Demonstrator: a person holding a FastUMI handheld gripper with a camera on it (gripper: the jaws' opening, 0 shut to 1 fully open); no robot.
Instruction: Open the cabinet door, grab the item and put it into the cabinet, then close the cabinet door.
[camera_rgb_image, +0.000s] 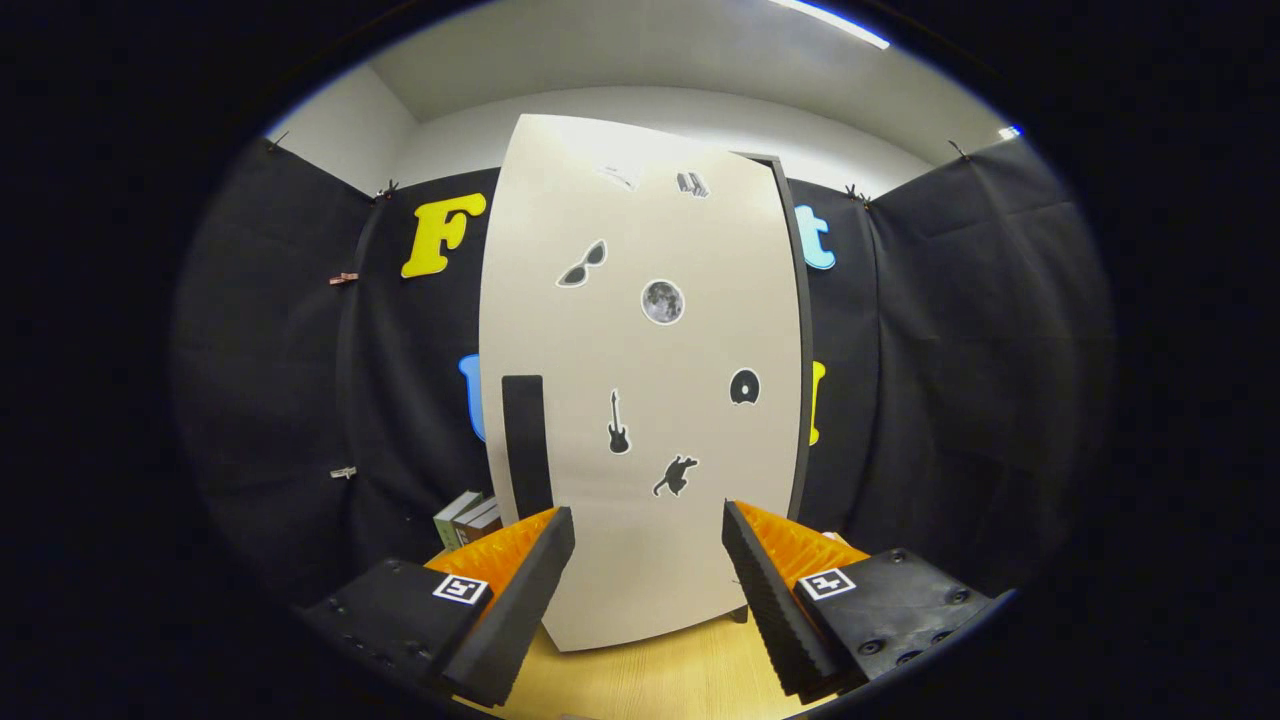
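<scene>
A tall pale cabinet door (640, 380) with several small dark stickers stands straight ahead of my gripper (648, 535). A black vertical handle (526, 445) sits near the door's left edge. The door looks shut against the dark cabinet body (800, 350), whose edge shows along its right side. My fingers (520, 600) are spread wide with nothing between them, a short way in front of the door's lower part. The cabinet stands on a light wooden table (660, 685).
Two small boxes or books (468, 518) stand on the table to the left of the cabinet, just beyond my left finger. Black cloth walls close in the booth behind and on both sides.
</scene>
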